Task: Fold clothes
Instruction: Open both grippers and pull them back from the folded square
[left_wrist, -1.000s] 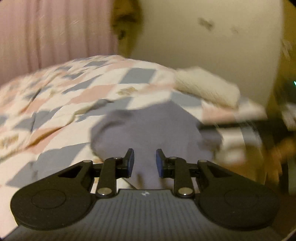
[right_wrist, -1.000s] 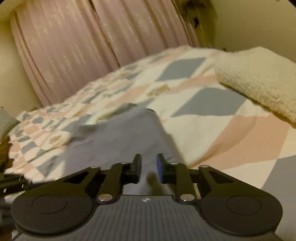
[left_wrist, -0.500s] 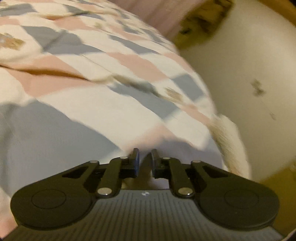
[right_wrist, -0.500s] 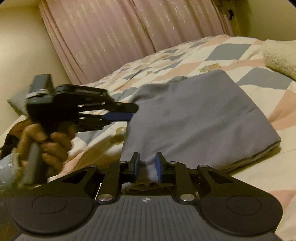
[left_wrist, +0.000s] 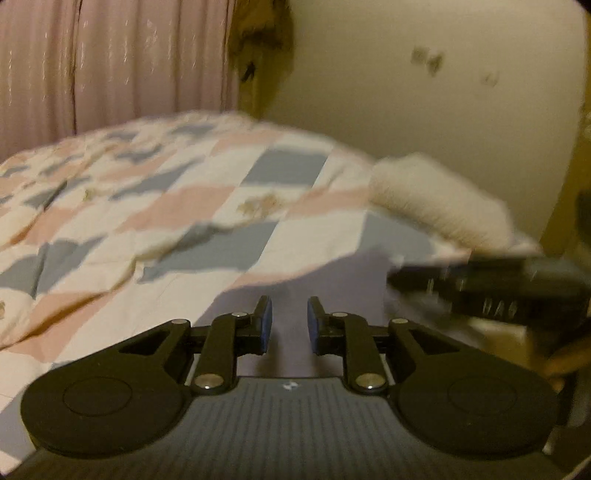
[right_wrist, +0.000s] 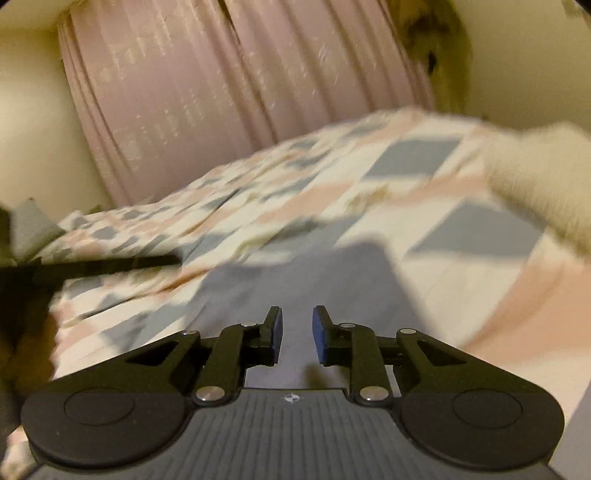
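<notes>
A folded grey-blue garment (right_wrist: 325, 280) lies on the patchwork bed; it also shows in the left wrist view (left_wrist: 332, 280). My left gripper (left_wrist: 290, 325) is open and empty, just above the garment's near edge. My right gripper (right_wrist: 297, 334) is open and empty over the garment's near part. The right gripper shows blurred at the right of the left wrist view (left_wrist: 491, 284). The left gripper shows as a dark bar at the left of the right wrist view (right_wrist: 103, 266).
The bed has a pink, grey and white patchwork quilt (left_wrist: 155, 206). A cream fleecy blanket (left_wrist: 436, 203) lies at the right by the wall; it also shows in the right wrist view (right_wrist: 543, 177). Pink curtains (right_wrist: 236, 92) hang behind the bed.
Both grippers have opened a little and pulled back and up from the garment. The left wrist view has swung back level with the bed. Both views are motion-blurred.
</notes>
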